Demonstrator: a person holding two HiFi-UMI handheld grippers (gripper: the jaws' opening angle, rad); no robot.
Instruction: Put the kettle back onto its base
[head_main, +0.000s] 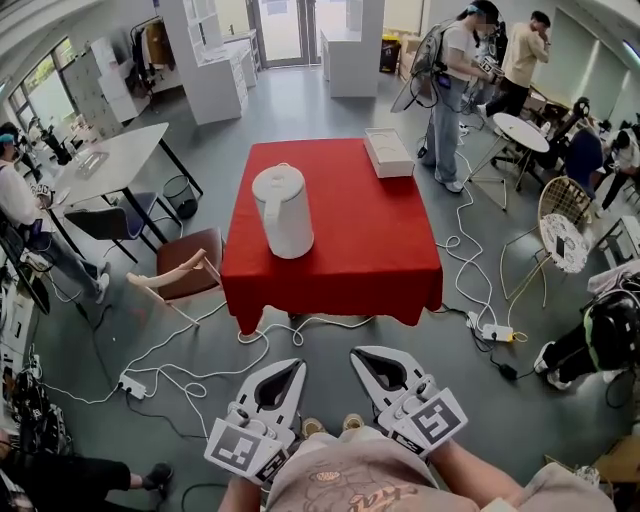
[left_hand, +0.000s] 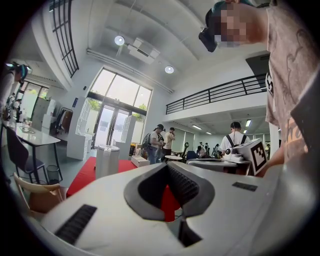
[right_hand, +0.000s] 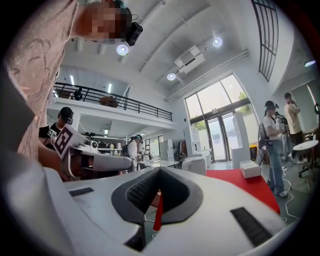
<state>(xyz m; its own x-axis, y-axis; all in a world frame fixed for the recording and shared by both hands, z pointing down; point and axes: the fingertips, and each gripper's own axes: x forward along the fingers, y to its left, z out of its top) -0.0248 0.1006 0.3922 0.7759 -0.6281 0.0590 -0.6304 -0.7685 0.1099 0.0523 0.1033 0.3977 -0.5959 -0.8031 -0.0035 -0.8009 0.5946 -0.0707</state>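
Note:
A white kettle (head_main: 283, 210) stands upright on the left half of a red-clothed table (head_main: 350, 250); no separate base shows under it. It appears in the left gripper view (left_hand: 107, 160) and the right gripper view (right_hand: 195, 165). A flat white box (head_main: 388, 152) lies at the table's far right corner. My left gripper (head_main: 298, 364) and right gripper (head_main: 357, 352) hang side by side over the floor, well short of the table's near edge. Both point level toward the table. Each gripper's jaws meet at the tips, left gripper (left_hand: 166, 166) and right gripper (right_hand: 160, 170), with nothing held.
White cables and a power strip (head_main: 497, 332) trail over the floor around the table. A wooden chair (head_main: 185, 268) stands at its left side. A wire chair (head_main: 562, 225), a round table (head_main: 520, 130) and several people are to the right; a white table (head_main: 110, 160) stands left.

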